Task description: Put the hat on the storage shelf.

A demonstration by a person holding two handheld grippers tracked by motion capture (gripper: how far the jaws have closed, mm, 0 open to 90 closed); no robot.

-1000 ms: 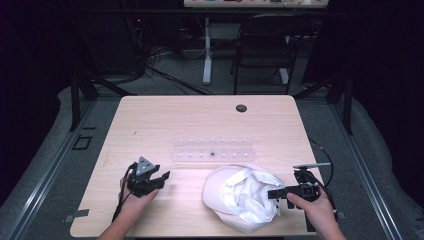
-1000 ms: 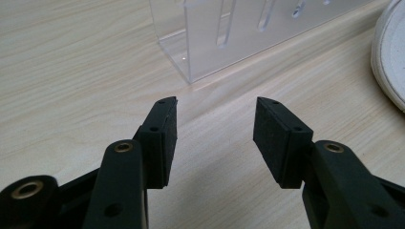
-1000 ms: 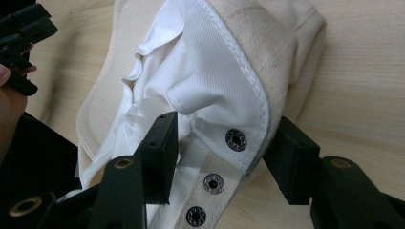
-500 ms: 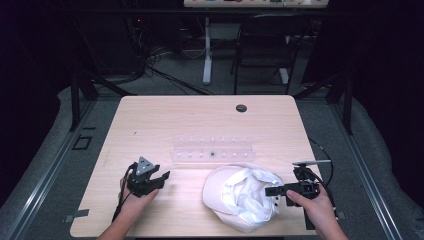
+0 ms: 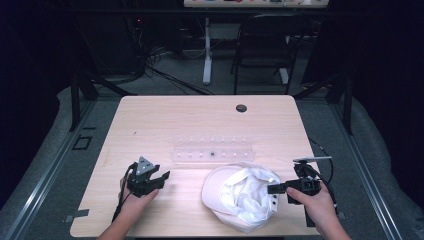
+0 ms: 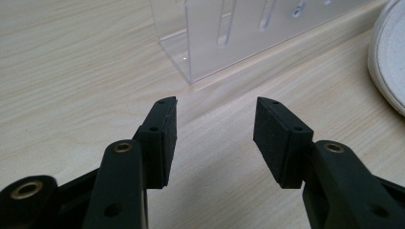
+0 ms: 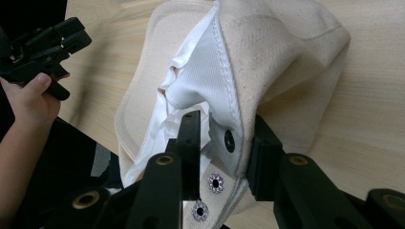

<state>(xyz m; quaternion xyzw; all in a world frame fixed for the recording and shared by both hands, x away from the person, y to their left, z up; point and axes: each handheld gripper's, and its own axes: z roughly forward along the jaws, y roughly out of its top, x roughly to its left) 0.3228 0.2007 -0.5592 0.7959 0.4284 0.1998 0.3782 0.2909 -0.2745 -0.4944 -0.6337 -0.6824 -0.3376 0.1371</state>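
Cream cloth, a cap (image 5: 242, 197) turned upside down with its white lining bunched up inside, lies at the near right of the pale wooden bench (image 5: 150, 120), just in front of a clear plastic rack (image 5: 214, 151) that sits mid-bench. The right tongs (image 5: 274, 189) come at the cap from its right side, and their jaws have just been closing with the cap's rim between them: in the right gripper view one jaw sits inside against the lining and the other outside against the cream band, by the snap strap (image 7: 216, 181) with its metal studs. The pads look to be pressing the band, though the cloth folds over the inner pad and hides the contact itself. The cap's lower edge is cut off by the bottom of that view, and I cannot tell where its brim lies under the crumpled lining. The left tongs (image 5: 161, 179) rest low at the near left of the bench, well apart from the cap, jaws spread with nothing but bare wood between them; in the left gripper view the rack's corner (image 6: 191, 43) stands ahead and a curve of the cap's rim (image 6: 387, 62) runs off the right edge. The rack's slots are too faint from above to say what they hold.
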